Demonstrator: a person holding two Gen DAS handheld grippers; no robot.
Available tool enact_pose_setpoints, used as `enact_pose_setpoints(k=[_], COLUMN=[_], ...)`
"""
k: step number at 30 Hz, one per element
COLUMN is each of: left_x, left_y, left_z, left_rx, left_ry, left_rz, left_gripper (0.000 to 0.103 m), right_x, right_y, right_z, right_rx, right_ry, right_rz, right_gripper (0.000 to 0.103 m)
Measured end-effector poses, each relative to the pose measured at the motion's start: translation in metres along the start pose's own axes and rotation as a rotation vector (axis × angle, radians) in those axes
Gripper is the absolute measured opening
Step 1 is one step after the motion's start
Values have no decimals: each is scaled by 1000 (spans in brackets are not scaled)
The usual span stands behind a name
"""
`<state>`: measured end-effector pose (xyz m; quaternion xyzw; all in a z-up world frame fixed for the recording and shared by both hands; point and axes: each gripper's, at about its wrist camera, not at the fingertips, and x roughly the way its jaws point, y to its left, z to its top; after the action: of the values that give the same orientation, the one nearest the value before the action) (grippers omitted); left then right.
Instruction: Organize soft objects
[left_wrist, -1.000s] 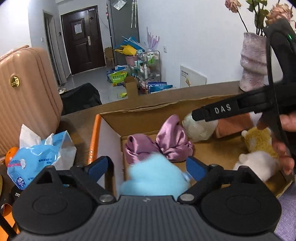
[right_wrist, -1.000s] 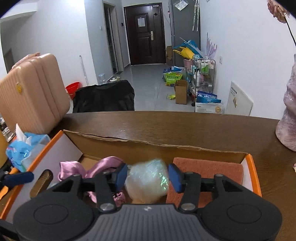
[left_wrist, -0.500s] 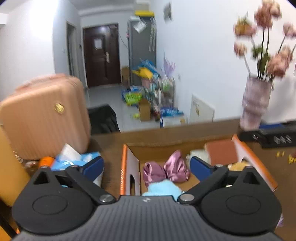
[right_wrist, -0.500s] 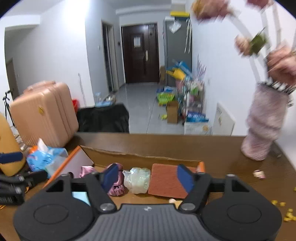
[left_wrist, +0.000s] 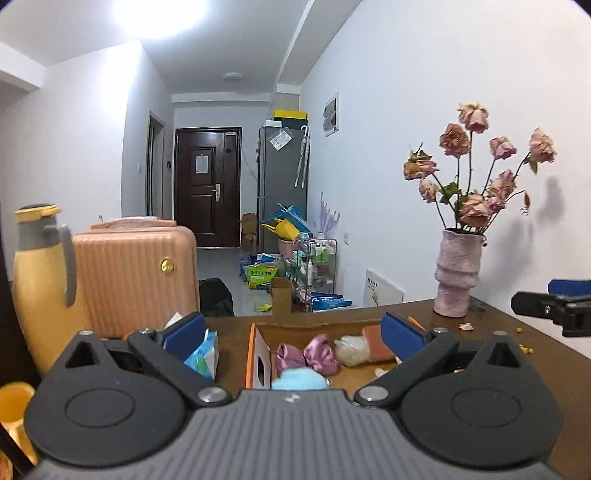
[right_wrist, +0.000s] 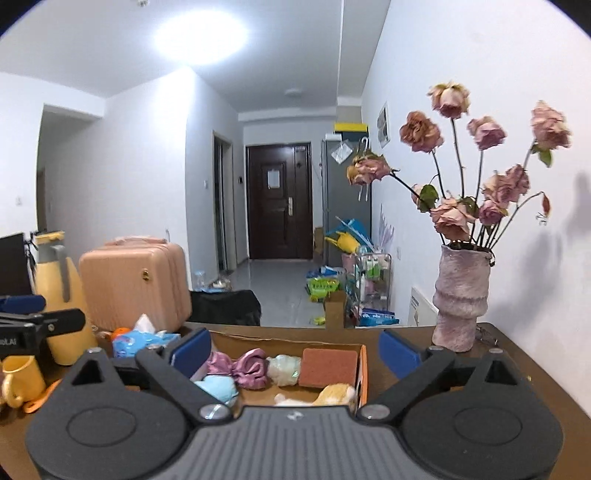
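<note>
Beyond, a cluttered hallway (left_wrist: 258, 266) backs the brown table (left_wrist: 491, 332).

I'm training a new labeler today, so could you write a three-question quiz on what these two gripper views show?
1. True or false: the left hand-held gripper holds the blue plush toy.
2. What lies directly between the purple bow and the brown sponge in the cardboard box?
A. mug
B. clear plastic bag
C. vase
3. Fill in: the right hand-held gripper is ___ (open/shut).

Key: 1 false; 2 B, the clear plastic bag; 3 open.
</note>
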<state>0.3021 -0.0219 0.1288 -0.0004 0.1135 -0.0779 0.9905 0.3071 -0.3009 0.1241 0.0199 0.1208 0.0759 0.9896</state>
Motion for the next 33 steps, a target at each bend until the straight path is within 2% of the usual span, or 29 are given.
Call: enact_pose_setpoints(k=[4,10,16,19,24,29,33], left_x=[-44,-116,-167,-172,-165,-151,-129], left_y=[1,-4,-6,-4,0,4,3], left_z=[-33,-101,-151,-156,-154,-153,-151], left_rx=[-20,32,-4,-16,-22,-28,-32], left_ry=[-29,18,81,91,102,124,164], left_rz=[0,4,-19,-30,7,17,-6], left_gripper=[103,103,103,103,103,103,103], right_x=[-49,-125,-175,-185,-183,-170,-152], right_y=[8,31,35,38,45,44,36], right_z=[-32,-107,-172,-181,-183,-183,-180], right_rx=[28,-11,77,72,42,62,87], right_ry=[-44,-70,-39,-30,-23,6,31], right_rz=[-10,-9,25,14,-2,2,6], right_gripper=[98,99,100,100,100,99,98])
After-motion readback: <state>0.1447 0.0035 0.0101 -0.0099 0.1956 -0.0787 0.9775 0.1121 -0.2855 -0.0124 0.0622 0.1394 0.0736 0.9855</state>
